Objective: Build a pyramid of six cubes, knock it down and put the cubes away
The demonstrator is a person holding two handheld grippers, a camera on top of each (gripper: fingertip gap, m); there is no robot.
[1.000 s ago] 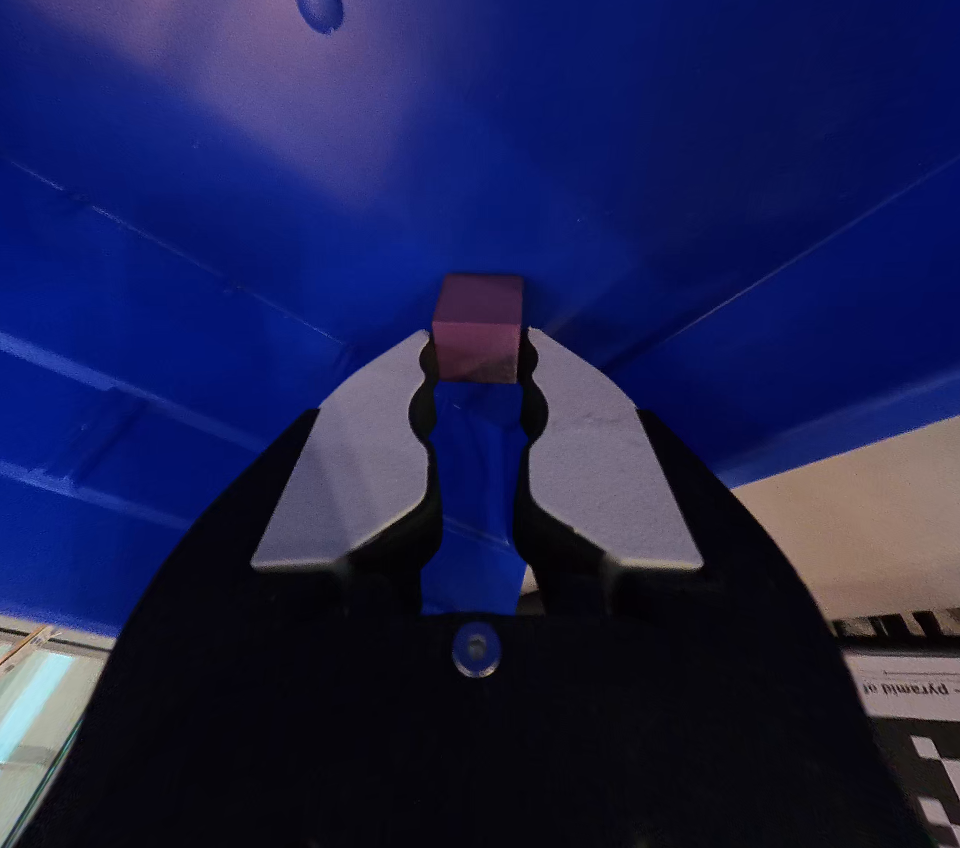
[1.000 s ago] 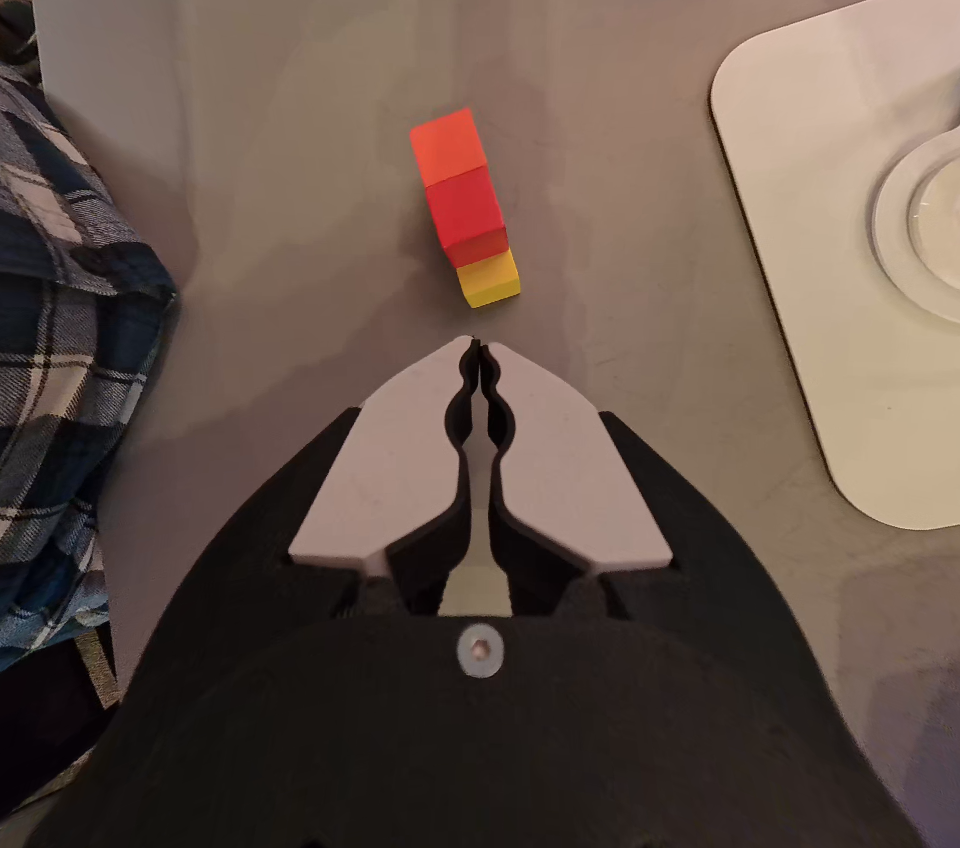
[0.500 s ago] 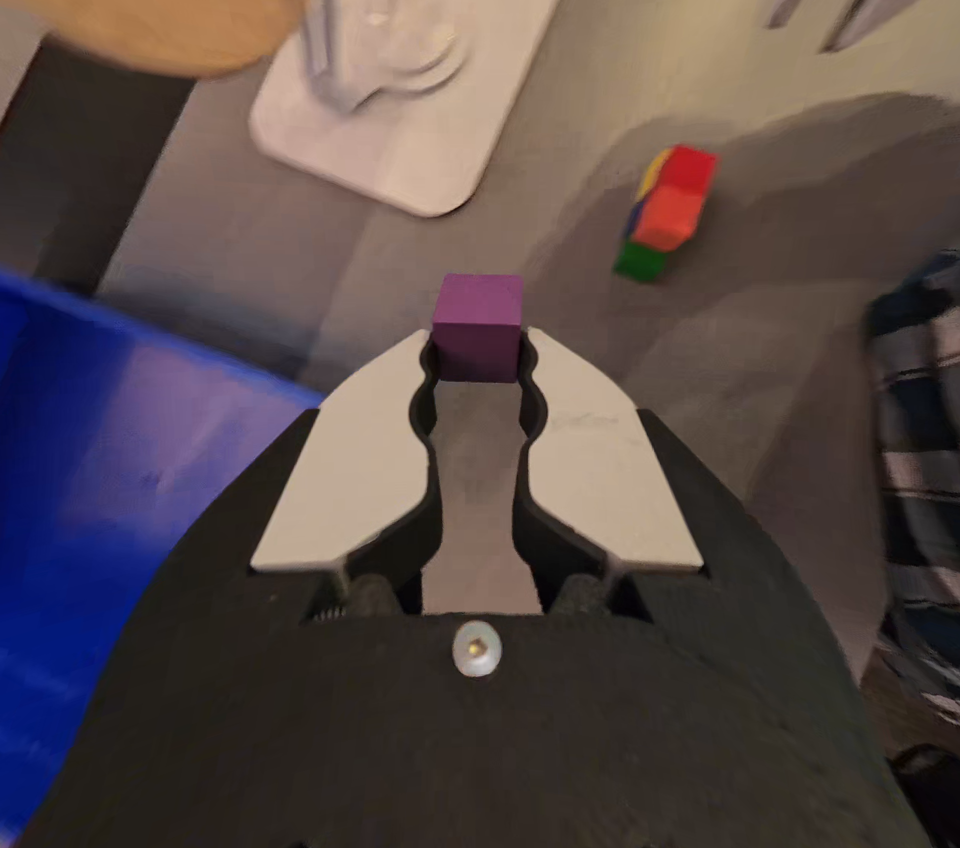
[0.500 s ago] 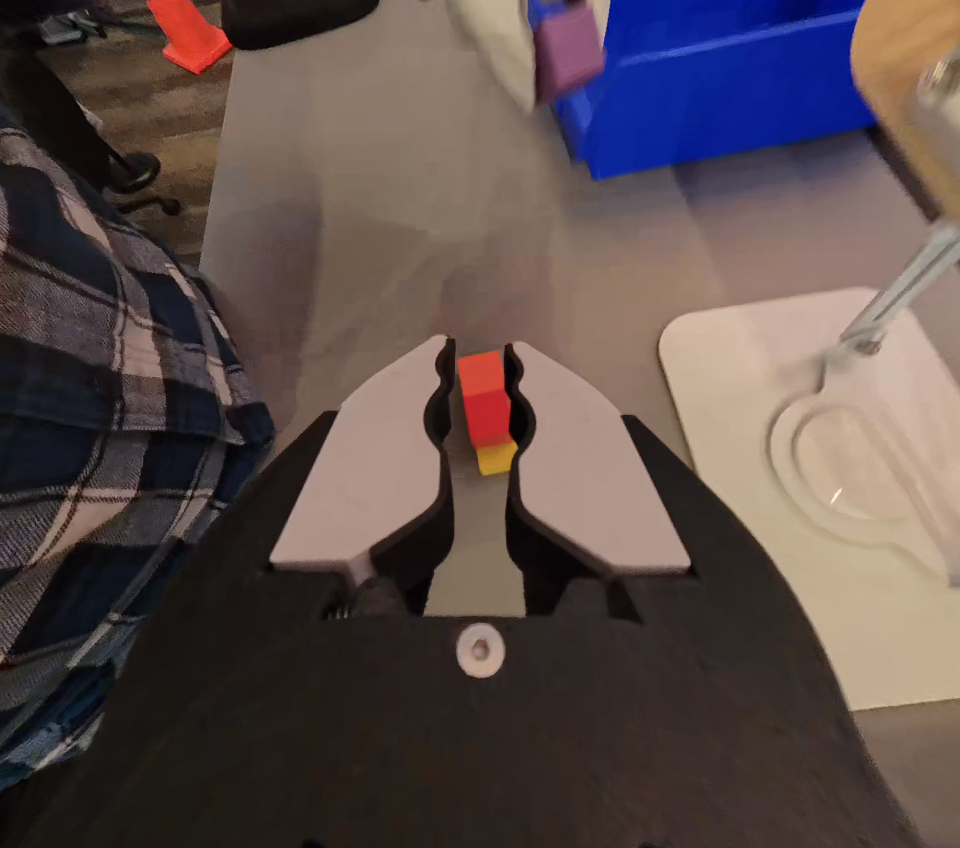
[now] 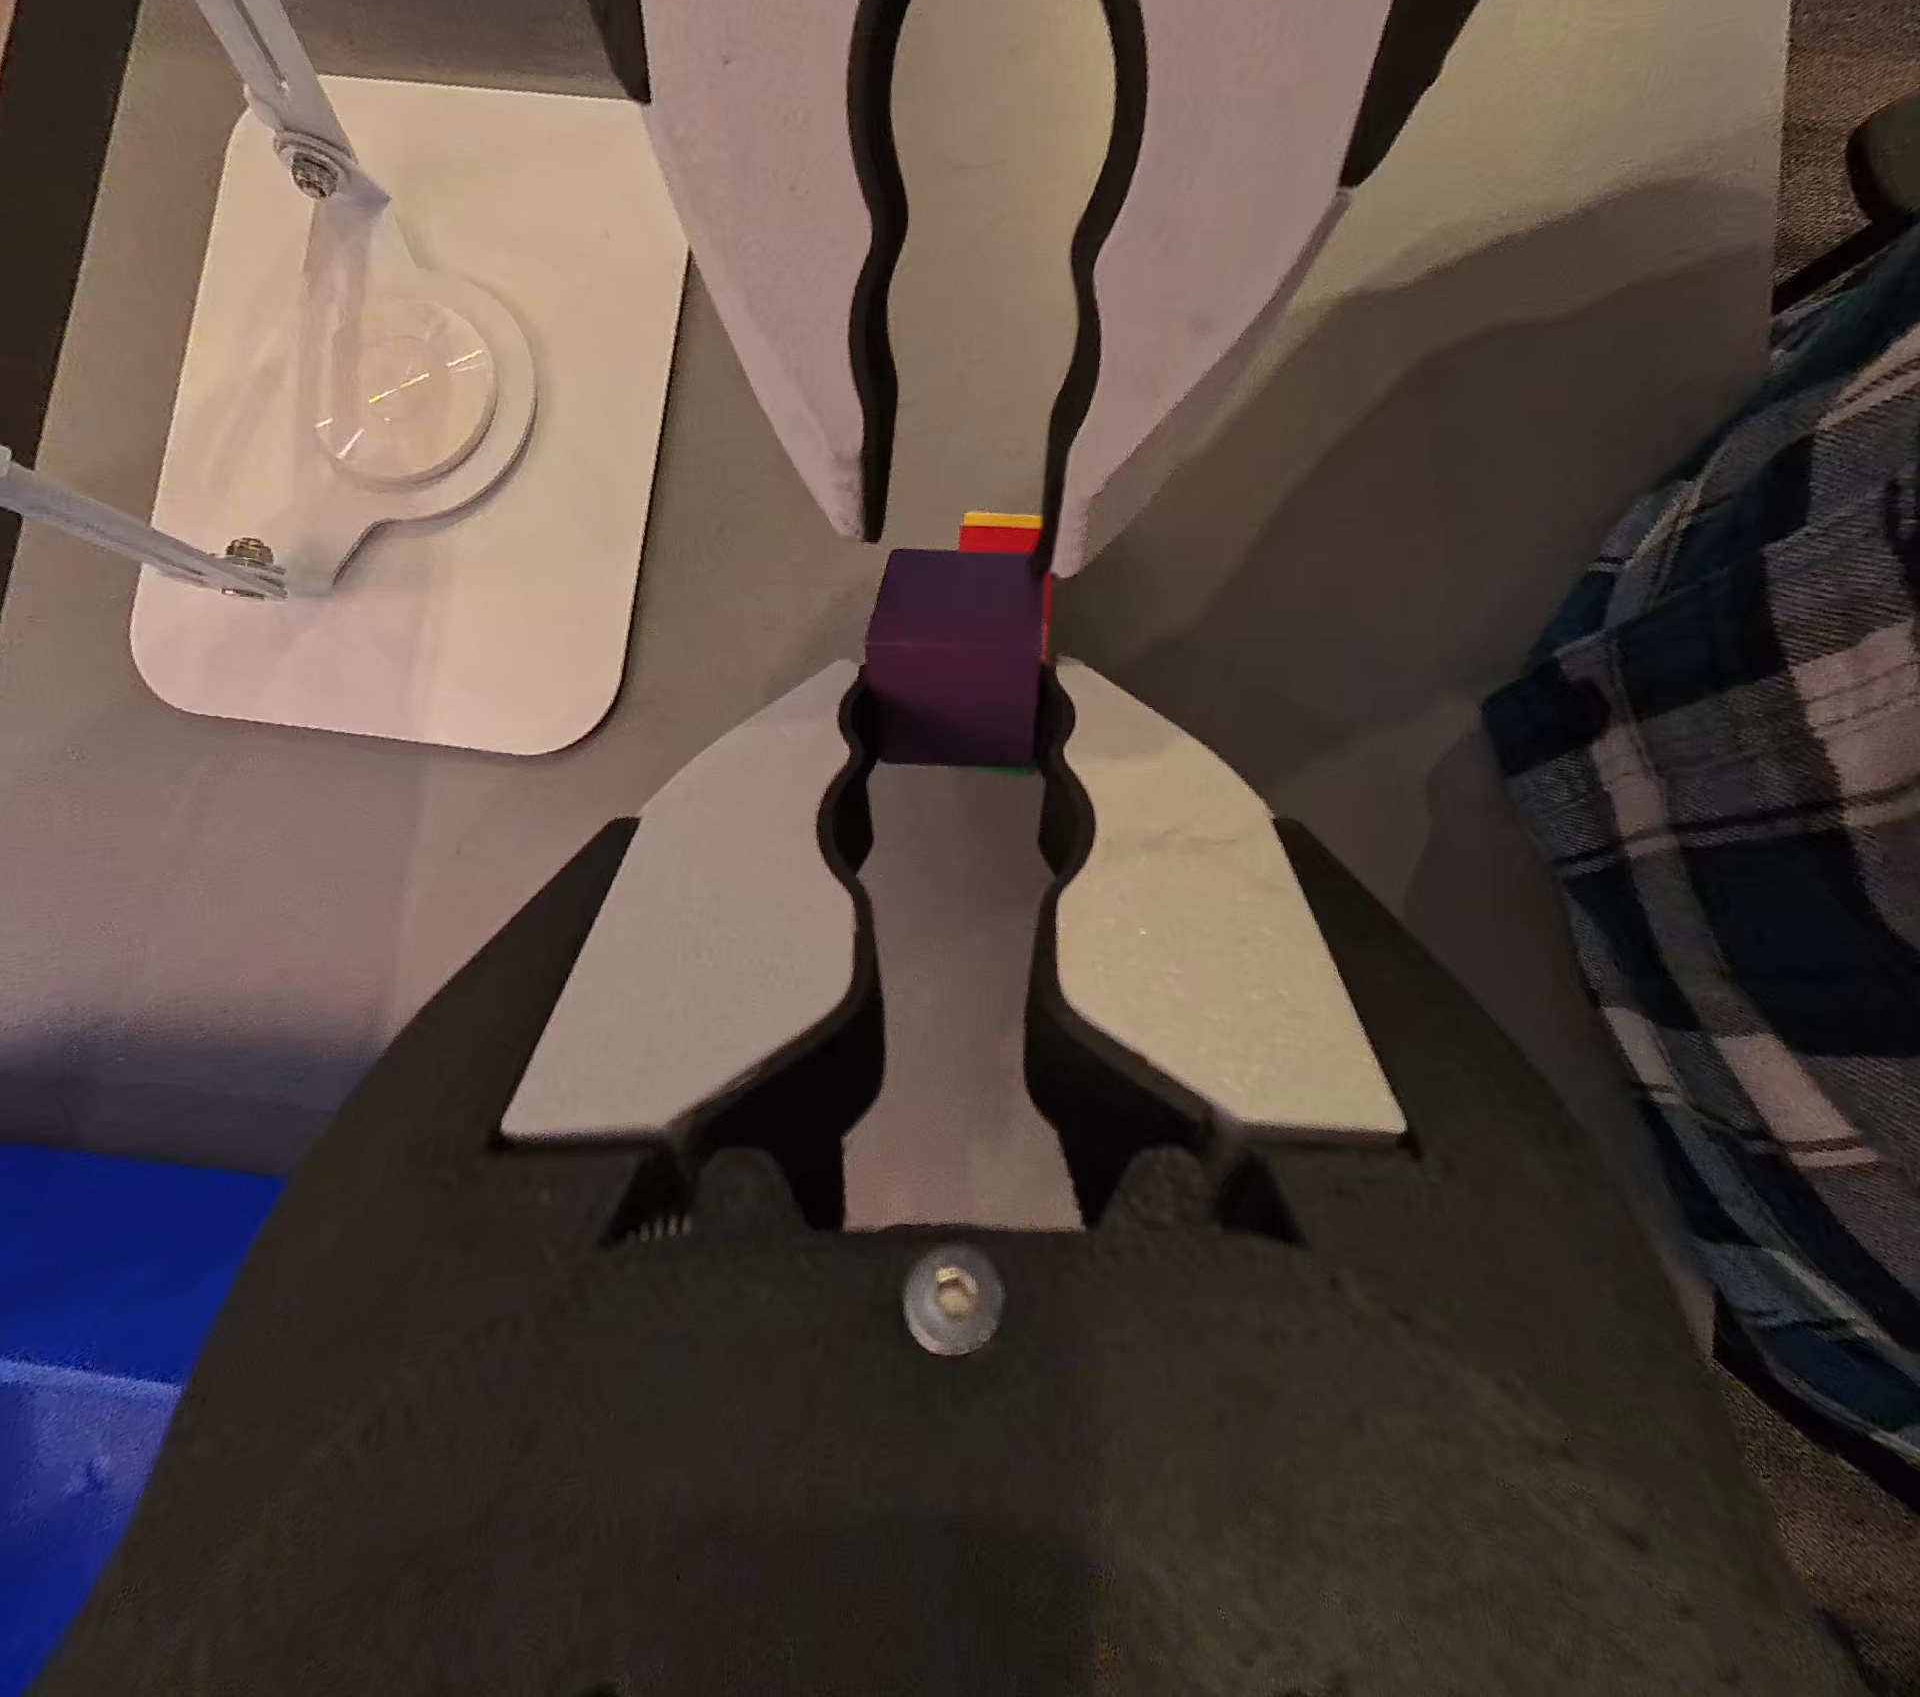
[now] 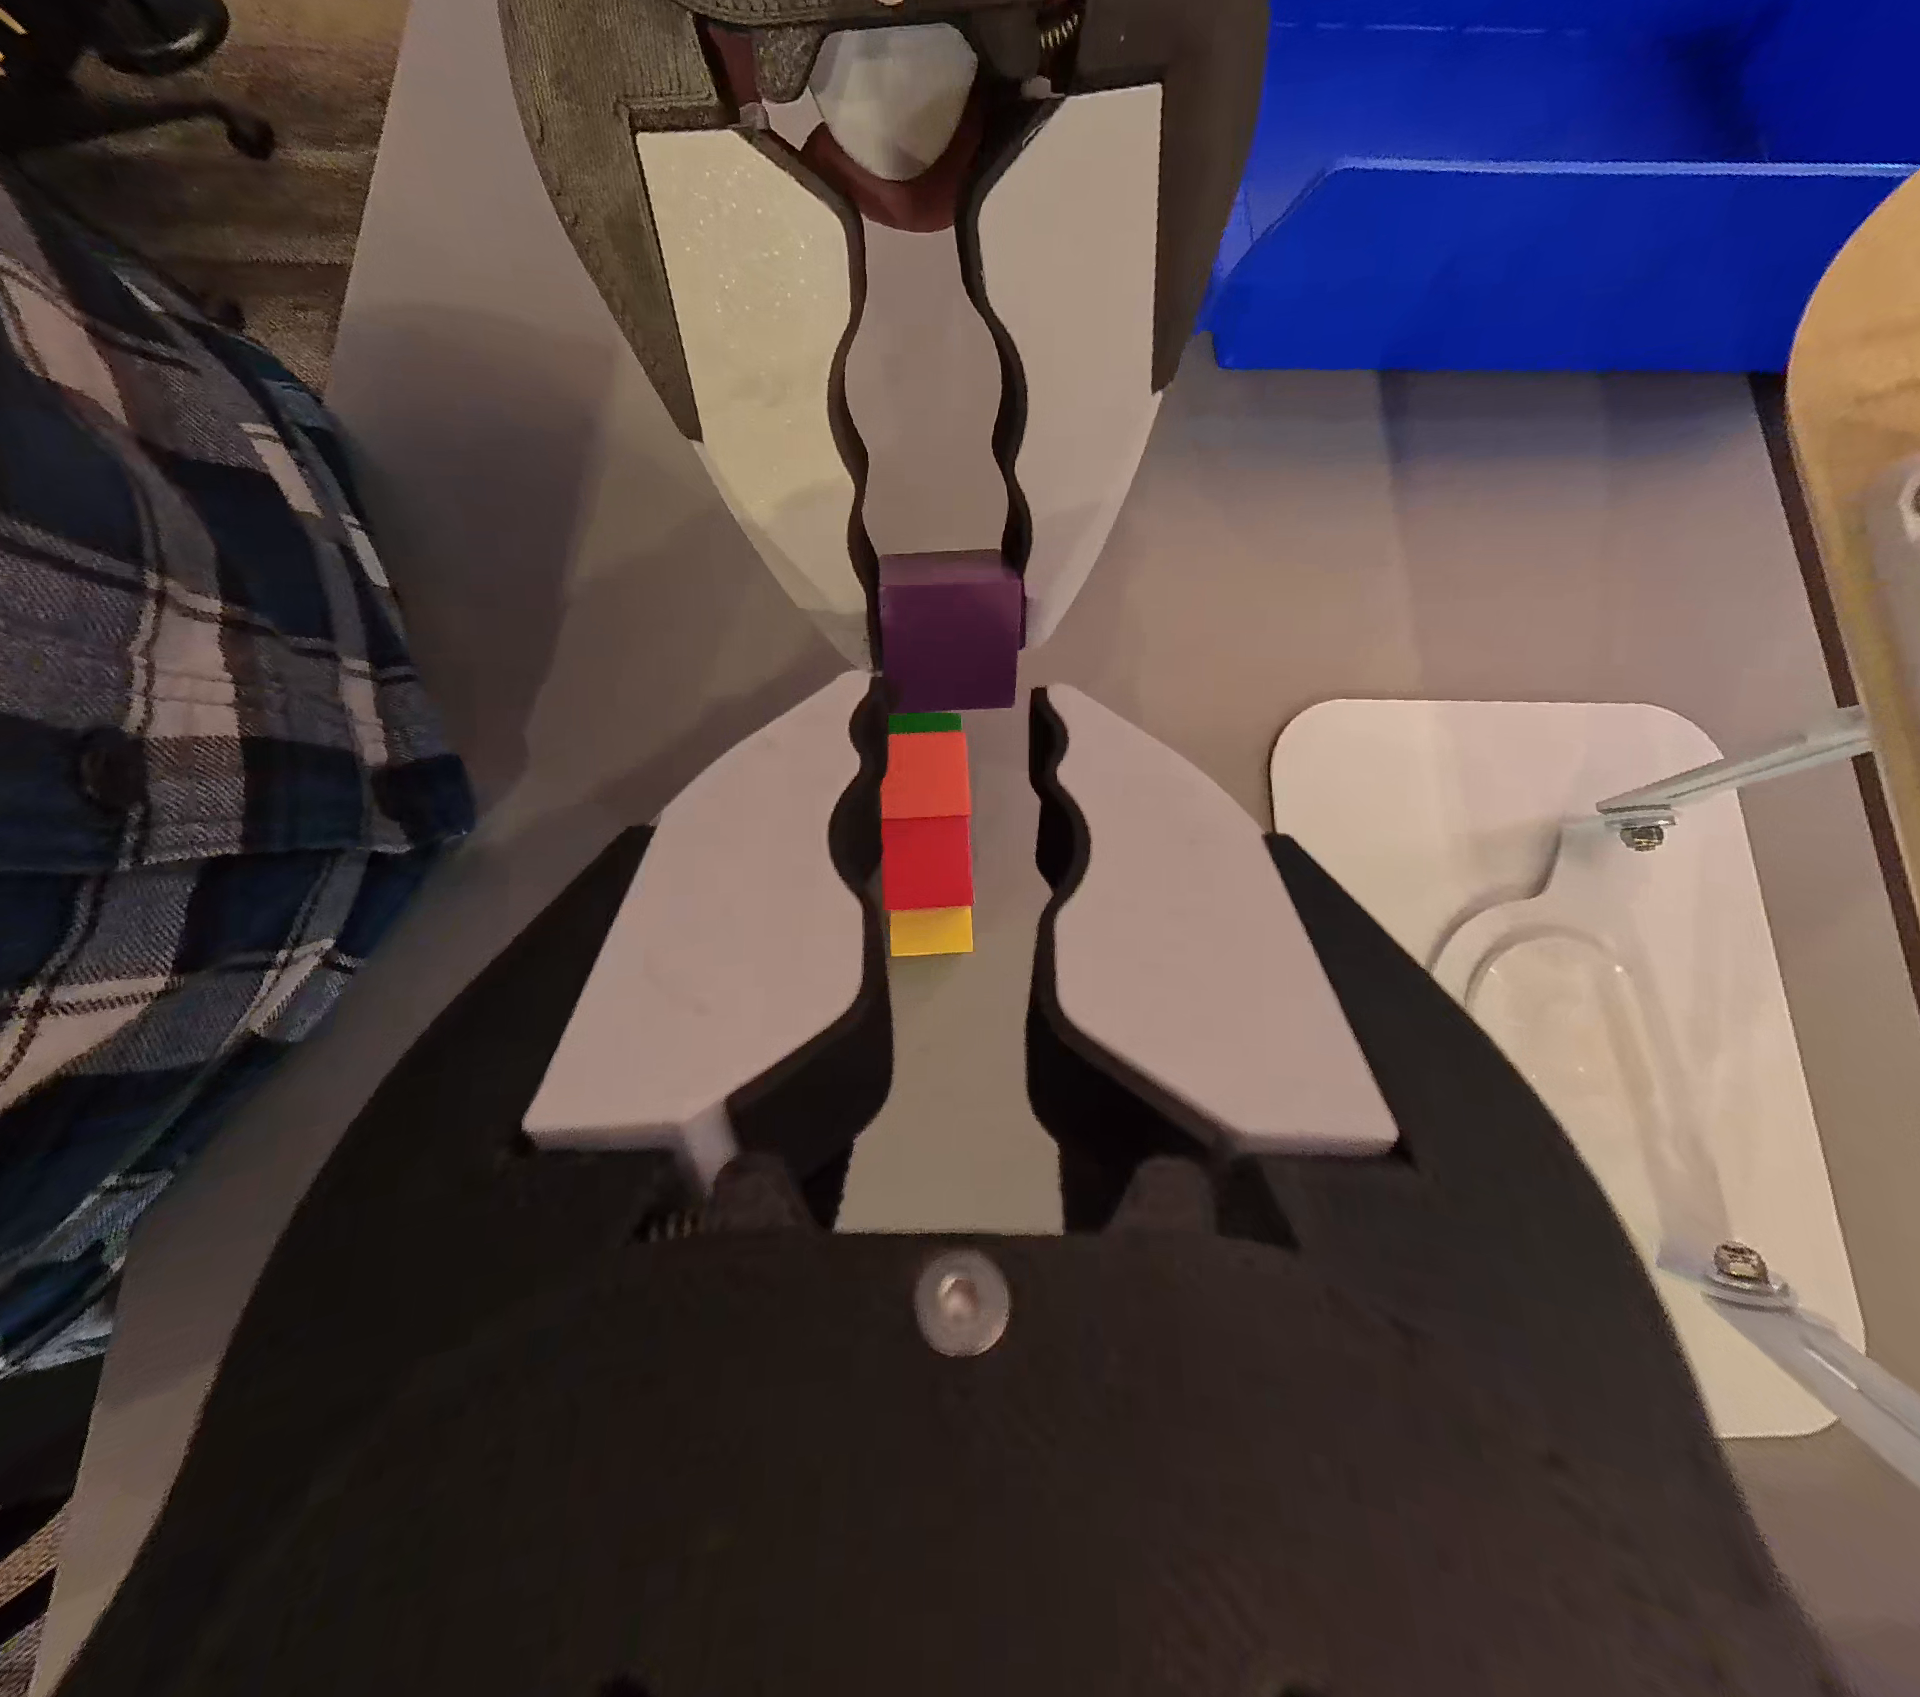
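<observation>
two views, tip to tip over the grey table (image 6: 1299, 525). left gripper (image 5: 951, 712) clamped on purple cube (image 5: 956, 671), both pads against its sides, held above the cube row. right gripper (image 6: 956, 754) parted, nothing pressed, straddling the row. right view only: full row, green cube (image 6: 925, 722), orange cube (image 6: 925, 774), red cube (image 6: 928, 863), yellow cube (image 6: 932, 932). left view only: yellow and red slivers past purple. blue bin (image 6: 1579, 89) behind, white base plate (image 5: 416, 421) beside.
</observation>
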